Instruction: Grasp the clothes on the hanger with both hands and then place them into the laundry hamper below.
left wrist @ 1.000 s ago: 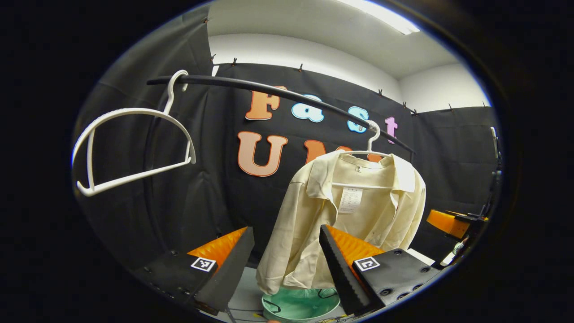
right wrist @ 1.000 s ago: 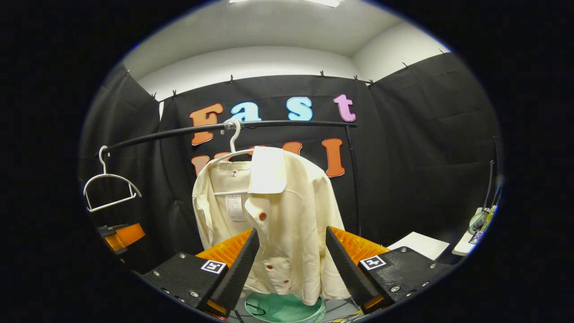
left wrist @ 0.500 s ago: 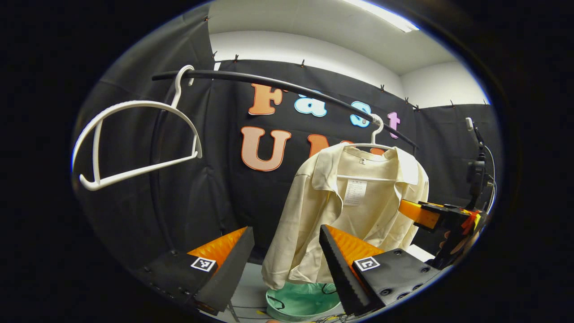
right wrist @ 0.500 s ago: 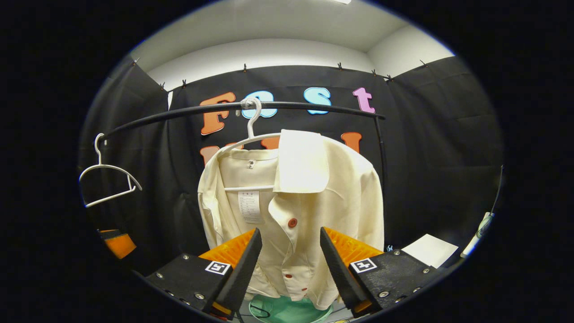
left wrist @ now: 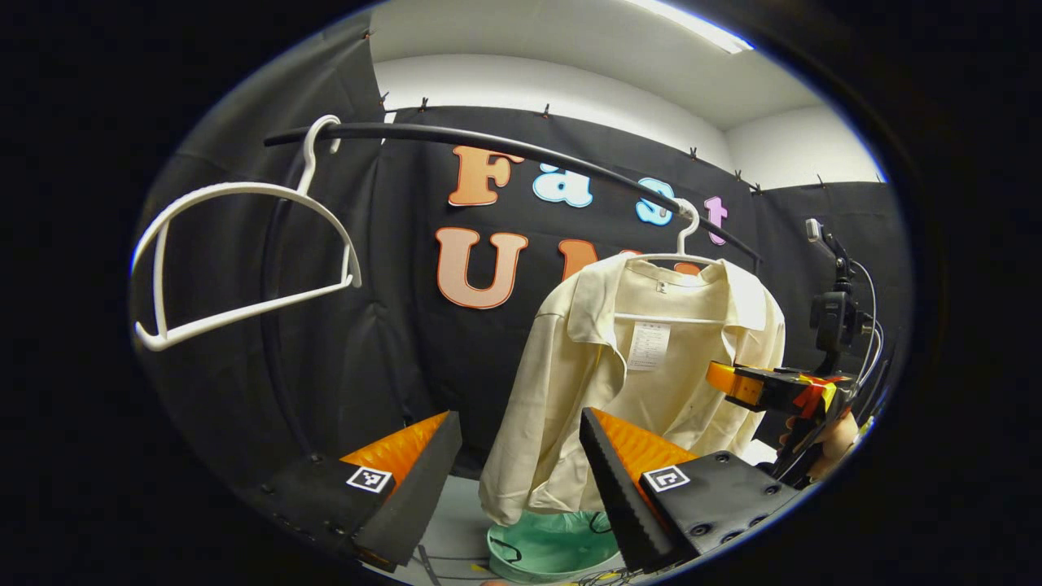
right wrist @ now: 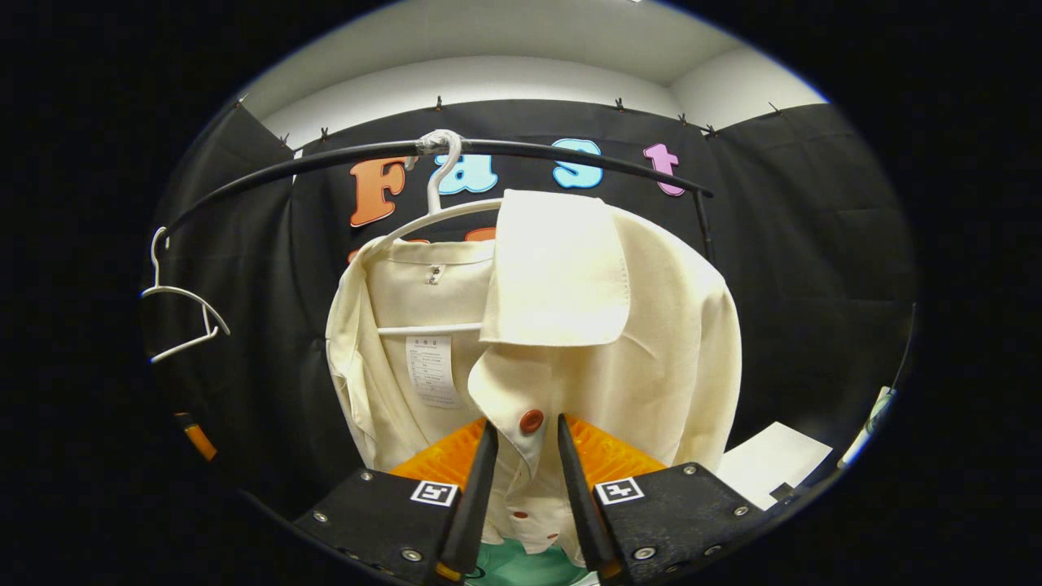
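Note:
A cream shirt [left wrist: 651, 374] with red buttons hangs on a white hanger [left wrist: 686, 232] from a black rail [left wrist: 505, 150]. Below it stands the green hamper [left wrist: 553, 547]. My left gripper [left wrist: 521, 480] stands open, short of the shirt's left sleeve and a little to its left. In the right gripper view the shirt [right wrist: 586, 325] looms close. My right gripper [right wrist: 525, 480] has its jaws narrowed, still apart, with the buttoned front edge between them below the top red button [right wrist: 531, 421]. The left gripper view shows the right gripper [left wrist: 753, 385] at the shirt's right side, held by a hand [left wrist: 826, 439].
An empty white hanger [left wrist: 244, 260] hangs at the rail's left end, also seen as the empty hanger [right wrist: 183, 305]. A camera on a stand [left wrist: 830, 313] rises at the right. A white sheet [right wrist: 769, 464] lies at the lower right. Black cloth walls close the booth.
My right gripper has moved in close to the shirt's front and its jaws have narrowed around the buttoned edge. The left gripper has shifted only slightly.

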`<state>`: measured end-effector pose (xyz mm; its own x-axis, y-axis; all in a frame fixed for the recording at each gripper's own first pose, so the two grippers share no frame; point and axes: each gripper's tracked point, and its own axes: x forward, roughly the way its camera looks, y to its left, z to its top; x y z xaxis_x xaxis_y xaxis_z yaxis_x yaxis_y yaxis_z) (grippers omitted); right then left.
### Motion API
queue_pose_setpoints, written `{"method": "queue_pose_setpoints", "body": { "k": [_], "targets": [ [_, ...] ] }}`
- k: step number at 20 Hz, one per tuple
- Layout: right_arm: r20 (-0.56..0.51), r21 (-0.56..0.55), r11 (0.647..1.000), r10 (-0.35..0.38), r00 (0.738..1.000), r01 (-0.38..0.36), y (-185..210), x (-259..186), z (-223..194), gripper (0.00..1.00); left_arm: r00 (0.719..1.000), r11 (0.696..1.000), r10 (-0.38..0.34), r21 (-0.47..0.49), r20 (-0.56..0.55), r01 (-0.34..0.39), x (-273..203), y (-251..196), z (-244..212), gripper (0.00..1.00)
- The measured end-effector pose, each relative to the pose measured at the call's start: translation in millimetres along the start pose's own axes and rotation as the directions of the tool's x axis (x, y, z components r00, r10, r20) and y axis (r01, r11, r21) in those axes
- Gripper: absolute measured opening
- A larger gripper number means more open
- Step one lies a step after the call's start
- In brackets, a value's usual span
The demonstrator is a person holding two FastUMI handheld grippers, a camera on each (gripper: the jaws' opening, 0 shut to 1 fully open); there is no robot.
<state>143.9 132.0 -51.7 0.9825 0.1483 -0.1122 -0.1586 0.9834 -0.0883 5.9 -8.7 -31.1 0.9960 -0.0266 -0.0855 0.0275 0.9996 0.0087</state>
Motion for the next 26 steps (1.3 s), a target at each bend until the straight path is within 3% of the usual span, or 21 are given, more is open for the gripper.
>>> {"method": "queue_pose_setpoints", "body": {
  "k": [4,9,10,11,13,16,18,26],
  "targets": [
    [0.010,-0.008,1.000,0.011,1.000,-0.011,2,5,4,0.28,1.000,1.000,-0.028,0.004,0.000,0.028,15,-11,3,0.99],
    [0.006,-0.003,1.000,0.026,1.000,-0.026,1,4,6,0.16,0.998,0.998,-0.067,0.001,-0.002,0.067,40,-28,3,0.96],
    [0.001,-0.003,1.000,0.024,1.000,-0.024,1,3,6,0.09,0.997,0.997,-0.078,-0.001,-0.008,0.078,47,-33,2,0.96],
    [-0.008,-0.002,1.000,0.024,1.000,-0.024,-1,3,5,0.12,0.996,0.996,-0.089,-0.007,-0.007,0.089,54,-37,4,0.96],
    [-0.025,0.013,1.000,0.020,0.999,-0.020,-6,0,4,0.04,0.993,0.993,-0.116,-0.012,-0.006,0.116,65,-50,7,0.96],
    [-0.030,0.032,0.999,0.017,0.999,-0.016,-12,-2,5,0.00,0.989,0.989,-0.148,0.007,-0.008,0.148,83,-53,-2,1.00],
    [-0.025,0.032,0.999,0.015,1.000,-0.015,-15,-5,6,0.00,0.987,0.987,-0.162,0.006,-0.005,0.162,99,-62,-1,0.96],
    [-0.024,0.033,0.999,0.020,0.999,-0.020,-27,-14,11,0.00,0.982,0.983,-0.182,0.005,-0.042,0.182,162,-77,-9,0.97]
  ]
}}
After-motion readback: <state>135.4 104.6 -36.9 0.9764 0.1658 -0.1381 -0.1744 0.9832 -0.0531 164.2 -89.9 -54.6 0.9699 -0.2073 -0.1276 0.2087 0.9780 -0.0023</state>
